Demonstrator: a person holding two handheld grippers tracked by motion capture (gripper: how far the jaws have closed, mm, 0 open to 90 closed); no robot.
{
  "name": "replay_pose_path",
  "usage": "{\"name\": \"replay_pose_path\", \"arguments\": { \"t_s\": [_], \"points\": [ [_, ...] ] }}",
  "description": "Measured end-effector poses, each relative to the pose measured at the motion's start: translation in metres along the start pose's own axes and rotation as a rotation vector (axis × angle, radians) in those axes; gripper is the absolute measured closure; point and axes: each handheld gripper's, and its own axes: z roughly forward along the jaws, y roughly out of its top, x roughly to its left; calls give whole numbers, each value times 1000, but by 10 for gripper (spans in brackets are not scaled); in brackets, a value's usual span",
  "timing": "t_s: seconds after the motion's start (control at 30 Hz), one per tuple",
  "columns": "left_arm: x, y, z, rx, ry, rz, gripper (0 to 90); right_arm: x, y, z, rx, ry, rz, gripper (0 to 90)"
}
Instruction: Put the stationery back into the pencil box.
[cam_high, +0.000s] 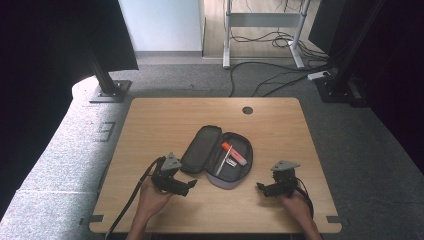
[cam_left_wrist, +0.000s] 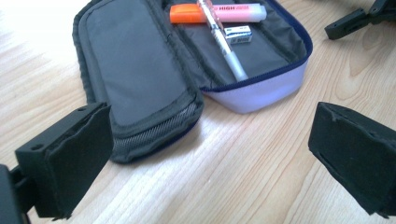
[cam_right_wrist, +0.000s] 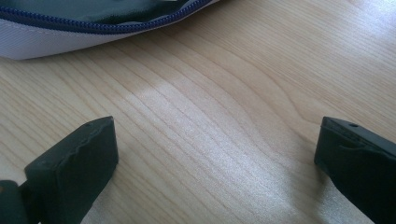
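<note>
Pencil case (cam_high: 217, 155) lies open mid-table (cam_high: 165, 120) w/ highlighter (cam_left_wrist: 219, 13), pen (cam_left_wrist: 224, 42) inside. Left gripper (cam_high: 192, 184) & right gripper (cam_high: 260, 187) flank it, both jaws spread wide, holding nothing.

Wooden table (cam_high: 165, 120), pale grain, round cable hole (cam_high: 247, 110) near its far edge. Grey carpet (cam_high: 380, 150) underneath and all around. Black curtains (cam_high: 45, 45) hang left and right on black stands with floor plates (cam_high: 110, 91). Behind: a white panel (cam_high: 162, 25), a white desk frame (cam_high: 262, 30), loose cables (cam_high: 272, 75) trailing across the floor. Light is even and bright on the tabletop.
</note>
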Motion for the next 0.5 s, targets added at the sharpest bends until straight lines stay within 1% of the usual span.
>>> {"name": "replay_pose_path", "arguments": {
  "t_s": [0.1,0.3,0.5],
  "points": [
    [1,-8,-2,-14,0,-5,1,0,0,0,0,0,0,0],
    [5,-25,0,-16,6,-30,1,0,0,0,0,0,0,0],
    [7,-41,3,-15,9,-41,0,0,0,0,0,0,0,0]
  ]
}}
